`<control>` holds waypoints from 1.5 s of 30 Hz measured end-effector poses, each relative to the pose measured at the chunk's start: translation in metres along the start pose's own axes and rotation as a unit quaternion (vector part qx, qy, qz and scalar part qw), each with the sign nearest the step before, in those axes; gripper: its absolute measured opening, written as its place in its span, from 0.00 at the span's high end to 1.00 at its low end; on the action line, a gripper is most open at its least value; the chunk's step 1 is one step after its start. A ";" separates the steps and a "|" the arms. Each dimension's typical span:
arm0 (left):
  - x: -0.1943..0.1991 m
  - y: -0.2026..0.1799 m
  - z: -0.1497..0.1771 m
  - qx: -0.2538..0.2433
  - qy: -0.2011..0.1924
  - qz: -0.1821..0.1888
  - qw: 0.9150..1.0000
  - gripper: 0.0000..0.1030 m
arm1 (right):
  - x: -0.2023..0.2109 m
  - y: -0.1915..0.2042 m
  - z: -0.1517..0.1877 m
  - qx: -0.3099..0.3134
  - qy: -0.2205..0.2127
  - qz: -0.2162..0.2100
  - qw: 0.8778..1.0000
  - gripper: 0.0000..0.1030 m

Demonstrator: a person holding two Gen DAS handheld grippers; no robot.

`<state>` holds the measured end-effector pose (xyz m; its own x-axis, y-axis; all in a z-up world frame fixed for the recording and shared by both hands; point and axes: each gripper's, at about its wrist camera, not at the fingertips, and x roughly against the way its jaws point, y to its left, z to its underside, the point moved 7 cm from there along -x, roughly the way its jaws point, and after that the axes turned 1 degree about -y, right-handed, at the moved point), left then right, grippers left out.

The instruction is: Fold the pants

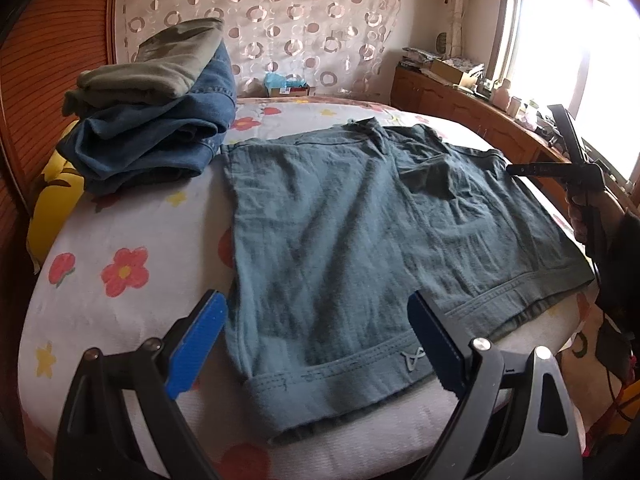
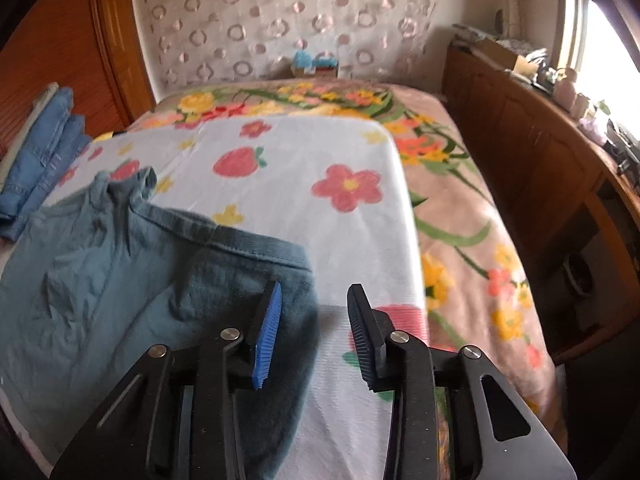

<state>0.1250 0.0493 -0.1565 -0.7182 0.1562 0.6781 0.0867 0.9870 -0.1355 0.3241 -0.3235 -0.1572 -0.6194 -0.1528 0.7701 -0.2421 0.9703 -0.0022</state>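
- Two claws hang over a bed [image 1: 120, 216] covered by a white sheet printed with red flowers and strawberries
- One pair of teal-green pants [image 1: 360, 232] lies spread flat on the sheet, reaching from the bed's near edge toward its middle, with the hemmed leg ends at the near edge and the waistband on the far side
- Left claw [image 1: 316, 344] stands wide open above the near hem of the pants; its two blue pads straddle one leg end and neither presses on the cloth
- Right claw [image 2: 314, 332] is partly open, with a clear gap between its pads; the blue left pad is over the dark rounded corner of the pants, the right pad over bare sheet, and nothing is clamped between them
- In the left wrist view the right claw [image 1: 540, 140] shows at the right edge of the pants, held by a hand [image 1: 580, 216] in a dark sleeve
- A stack of folded clothes [image 1: 152, 120] sits at the bed's far left corner, blue jeans below and an olive garment on top, just beside the pants' far left corner
- A flowered blanket [image 2: 472, 216] covers the bed beyond the sheet's right edge, next to a wooden cabinet [image 2: 532, 168] under a bright window [image 1: 568, 40]
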 end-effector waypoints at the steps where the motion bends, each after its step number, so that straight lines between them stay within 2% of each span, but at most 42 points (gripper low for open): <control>1: -0.001 0.001 0.001 0.001 0.002 -0.001 1.000 0.10 | -0.002 0.002 0.001 0.002 0.002 -0.002 1.000 0.68; 3: -0.006 0.005 0.004 0.003 0.009 -0.005 1.000 0.10 | -0.001 0.008 0.001 0.008 -0.002 -0.012 1.000 0.68; 4: -0.008 0.006 0.006 0.005 0.014 -0.006 1.000 0.10 | 0.000 0.010 0.002 0.010 -0.002 -0.016 1.000 0.77; 5: -0.009 0.007 0.006 0.004 0.012 -0.009 1.000 0.10 | 0.000 0.013 0.002 0.018 -0.003 -0.019 1.000 0.93; 6: -0.009 0.007 0.006 0.001 0.012 -0.010 1.000 0.10 | 0.000 0.015 0.002 0.024 -0.004 -0.019 1.000 0.96; 7: -0.010 0.007 0.007 -0.001 0.012 -0.012 1.000 0.10 | 0.004 0.014 0.001 0.031 -0.011 -0.009 0.999 0.97; 9: -0.010 0.007 0.007 0.000 0.011 -0.012 1.000 0.10 | 0.008 0.003 -0.003 0.026 -0.023 0.038 0.999 0.97; 11: -0.010 0.006 0.007 -0.001 0.010 -0.013 1.000 0.10 | 0.009 -0.005 -0.004 0.014 -0.020 0.057 0.998 0.97; 12: -0.010 0.007 0.007 -0.001 0.010 -0.013 1.000 0.10 | 0.010 -0.009 -0.004 0.020 -0.020 0.086 0.996 0.97; 13: -0.010 0.007 0.007 0.000 0.010 -0.012 1.000 0.10 | 0.012 -0.010 -0.004 0.022 -0.024 0.095 0.995 0.95; 14: -0.009 0.007 0.008 0.002 0.010 -0.011 1.000 0.10 | 0.013 -0.012 -0.004 0.020 -0.024 0.092 0.995 0.83; 16: -0.007 0.009 0.008 0.009 0.009 -0.009 1.000 0.10 | 0.022 -0.013 -0.003 0.010 -0.032 0.073 0.997 0.67; 18: -0.001 0.012 0.007 0.012 0.004 -0.007 1.000 0.10 | 0.036 -0.008 -0.001 0.009 -0.046 0.048 0.998 0.65; 22: 0.011 0.017 0.010 0.012 -0.002 -0.008 1.000 0.10 | 0.069 0.018 0.021 0.018 -0.067 -0.009 0.998 0.47; 24: 0.016 0.020 0.013 0.013 -0.003 -0.007 1.000 0.13 | 0.081 0.032 0.032 0.021 -0.072 -0.030 0.997 0.41; 26: 0.019 0.022 0.018 0.016 0.004 -0.007 1.000 0.18 | 0.092 0.045 0.046 0.027 -0.077 -0.044 0.996 0.37; 28: 0.022 0.023 0.022 0.014 0.008 -0.005 1.000 0.21 | 0.099 0.059 0.061 0.033 -0.077 -0.054 0.995 0.37; 30: 0.023 0.023 0.025 0.012 0.011 -0.007 1.000 0.28 | 0.100 0.069 0.072 0.035 -0.073 -0.063 0.995 0.36; 32: 0.025 0.023 0.028 0.012 0.014 -0.005 1.000 0.39 | 0.101 0.078 0.082 0.036 -0.068 -0.073 0.994 0.36; 33: 0.025 0.023 0.029 0.013 0.014 -0.002 1.000 0.42 | 0.101 0.082 0.086 0.037 -0.067 -0.075 0.994 0.36; 35: 0.025 0.022 0.031 0.011 0.016 -0.003 1.000 0.59 | 0.101 0.089 0.093 0.041 -0.067 -0.076 0.994 0.36; 40: 0.025 0.019 0.032 0.007 0.019 -0.003 1.000 0.65 | 0.104 0.096 0.102 0.049 -0.068 -0.076 0.994 0.36; 42: 0.025 0.018 0.032 0.004 0.022 0.001 1.000 0.70 | 0.105 0.096 0.104 0.052 -0.070 -0.075 0.993 0.36; 44: 0.026 0.015 0.029 0.000 0.020 0.002 1.000 0.86 | 0.107 0.096 0.105 0.052 -0.073 -0.074 0.993 0.36; 45: 0.027 0.013 0.027 -0.003 0.018 0.000 1.000 0.89 | 0.108 0.096 0.105 0.050 -0.074 -0.075 0.993 0.36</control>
<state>0.0878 0.0649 -0.1598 -0.6934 0.1570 0.7032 0.0910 0.9872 -0.1307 0.1552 -0.2663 -0.1412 -0.6714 -0.3279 0.6646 -0.4090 0.9118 0.0367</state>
